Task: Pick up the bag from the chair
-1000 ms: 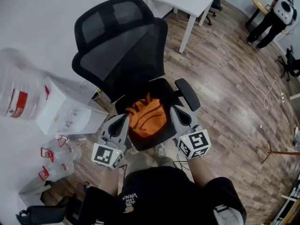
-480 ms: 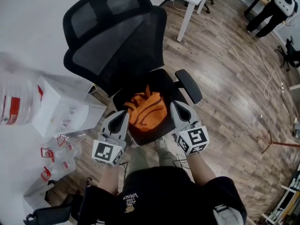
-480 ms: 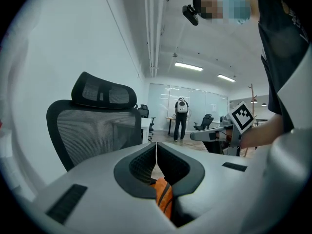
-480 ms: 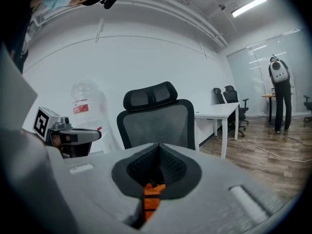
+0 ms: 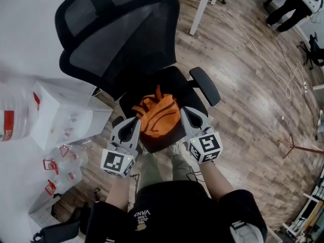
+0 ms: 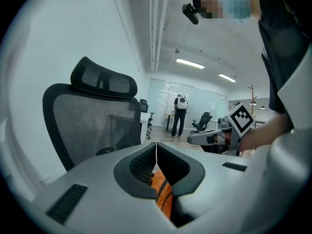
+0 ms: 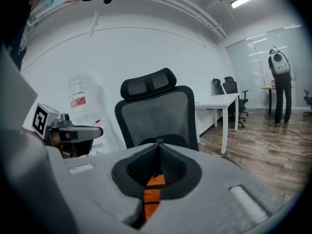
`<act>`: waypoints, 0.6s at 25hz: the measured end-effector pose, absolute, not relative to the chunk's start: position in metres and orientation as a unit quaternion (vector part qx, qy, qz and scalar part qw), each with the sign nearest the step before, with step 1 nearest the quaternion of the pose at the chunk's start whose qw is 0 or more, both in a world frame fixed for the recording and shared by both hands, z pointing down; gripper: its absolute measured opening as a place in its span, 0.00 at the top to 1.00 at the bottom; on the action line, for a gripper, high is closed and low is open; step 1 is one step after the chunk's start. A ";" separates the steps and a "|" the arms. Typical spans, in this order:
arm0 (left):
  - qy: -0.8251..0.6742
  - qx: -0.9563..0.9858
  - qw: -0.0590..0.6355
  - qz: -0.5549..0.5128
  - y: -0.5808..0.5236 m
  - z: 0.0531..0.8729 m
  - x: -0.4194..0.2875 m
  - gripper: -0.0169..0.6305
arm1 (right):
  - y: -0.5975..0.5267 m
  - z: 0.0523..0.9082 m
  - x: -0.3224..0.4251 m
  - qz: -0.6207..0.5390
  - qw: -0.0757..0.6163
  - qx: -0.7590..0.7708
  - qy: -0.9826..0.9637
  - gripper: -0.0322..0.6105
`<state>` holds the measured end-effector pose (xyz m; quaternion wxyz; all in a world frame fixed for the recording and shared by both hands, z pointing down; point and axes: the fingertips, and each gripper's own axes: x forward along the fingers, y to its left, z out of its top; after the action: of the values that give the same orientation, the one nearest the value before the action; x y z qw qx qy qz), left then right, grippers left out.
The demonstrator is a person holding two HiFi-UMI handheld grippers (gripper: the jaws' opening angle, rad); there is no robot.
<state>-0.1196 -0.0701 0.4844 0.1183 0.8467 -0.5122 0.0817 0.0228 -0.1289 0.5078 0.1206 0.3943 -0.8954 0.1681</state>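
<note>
An orange bag (image 5: 157, 116) with dark stripes sits bunched on the seat of a black mesh office chair (image 5: 121, 39), one loop sticking up. My left gripper (image 5: 135, 125) presses against the bag's left edge and my right gripper (image 5: 183, 114) against its right edge. In the left gripper view the left gripper (image 6: 156, 147) has its jaws together, with orange bag fabric (image 6: 163, 194) running down between them. In the right gripper view the right gripper (image 7: 158, 147) is also closed, with a strip of the bag (image 7: 152, 191) in the slit. The chair back (image 7: 156, 111) stands behind.
The chair's armrest (image 5: 205, 85) juts out just right of the bag. A white box (image 5: 66, 115), a big water jug (image 5: 10, 120) and smaller bottles (image 5: 63, 166) crowd the left. A white desk leg (image 5: 200, 11), a floor cable (image 5: 253, 59) and a standing person (image 5: 293, 4) are farther off.
Both grippers have moved in against the bag's sides. The bag now looks more bunched and taller between them. The chair has slid upward in the head view.
</note>
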 end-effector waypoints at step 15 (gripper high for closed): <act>-0.509 0.839 0.151 0.119 -0.080 0.536 -0.129 0.96 | -0.133 0.560 0.011 0.196 0.147 0.378 -0.893 0.95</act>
<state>-0.1293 -0.0801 0.5358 0.1506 0.8393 -0.5087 0.1191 0.0114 -0.1332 0.5604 0.1470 0.3784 -0.8927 0.1955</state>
